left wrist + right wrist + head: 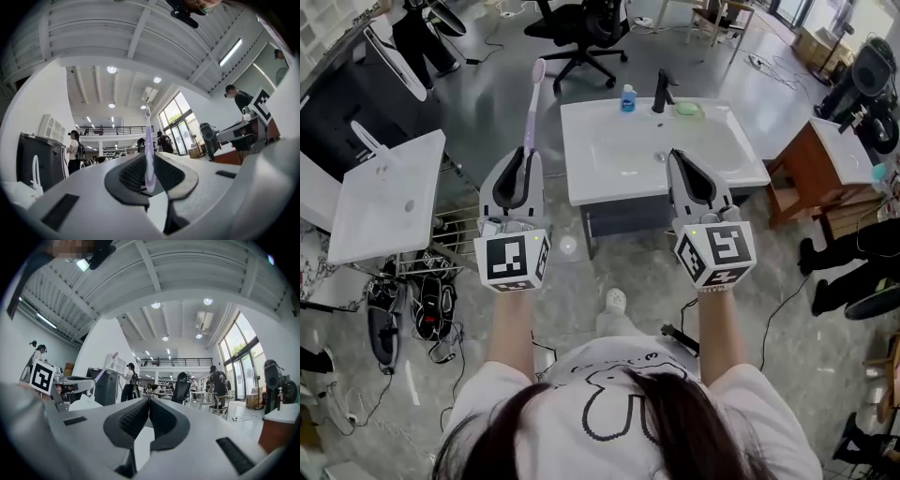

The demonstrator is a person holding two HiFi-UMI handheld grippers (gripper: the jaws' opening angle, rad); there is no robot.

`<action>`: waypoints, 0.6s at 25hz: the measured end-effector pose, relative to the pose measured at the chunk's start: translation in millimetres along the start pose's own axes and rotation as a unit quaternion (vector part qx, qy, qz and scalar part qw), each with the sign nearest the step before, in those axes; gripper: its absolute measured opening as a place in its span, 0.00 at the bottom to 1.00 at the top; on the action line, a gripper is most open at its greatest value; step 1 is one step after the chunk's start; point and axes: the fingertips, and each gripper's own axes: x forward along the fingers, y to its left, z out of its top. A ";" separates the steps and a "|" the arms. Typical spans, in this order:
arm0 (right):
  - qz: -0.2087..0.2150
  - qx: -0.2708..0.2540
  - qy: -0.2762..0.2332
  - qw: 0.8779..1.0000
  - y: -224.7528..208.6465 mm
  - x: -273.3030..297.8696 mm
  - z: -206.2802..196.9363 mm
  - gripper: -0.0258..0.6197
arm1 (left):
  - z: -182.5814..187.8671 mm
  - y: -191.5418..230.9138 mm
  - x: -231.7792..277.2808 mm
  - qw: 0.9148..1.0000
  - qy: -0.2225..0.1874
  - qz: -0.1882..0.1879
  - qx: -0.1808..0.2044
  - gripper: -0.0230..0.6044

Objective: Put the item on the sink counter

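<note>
A lilac toothbrush (531,103) sticks up out of my left gripper (517,161), whose jaws are shut on its handle; in the left gripper view the toothbrush (149,150) rises between the dark pads, head upward. The white sink counter (609,169) with its basin lies ahead, between the two grippers and slightly right of the left one. My right gripper (679,157) hovers over the counter's right front part, jaws shut with nothing between them, as the right gripper (148,401) view confirms.
On the counter's back edge stand a blue bottle (627,97), a black tap (662,91) and a green soap (687,109). A second white sink unit (389,192) stands at the left. A wooden cabinet (806,173) is at the right, an office chair (581,28) behind.
</note>
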 end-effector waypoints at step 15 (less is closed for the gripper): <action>0.021 -0.008 0.026 0.999 -77.6 136.1 -29.5 0.09 | -52.6 15.4 155.6 1.000 0.021 -0.004 -0.009 0.14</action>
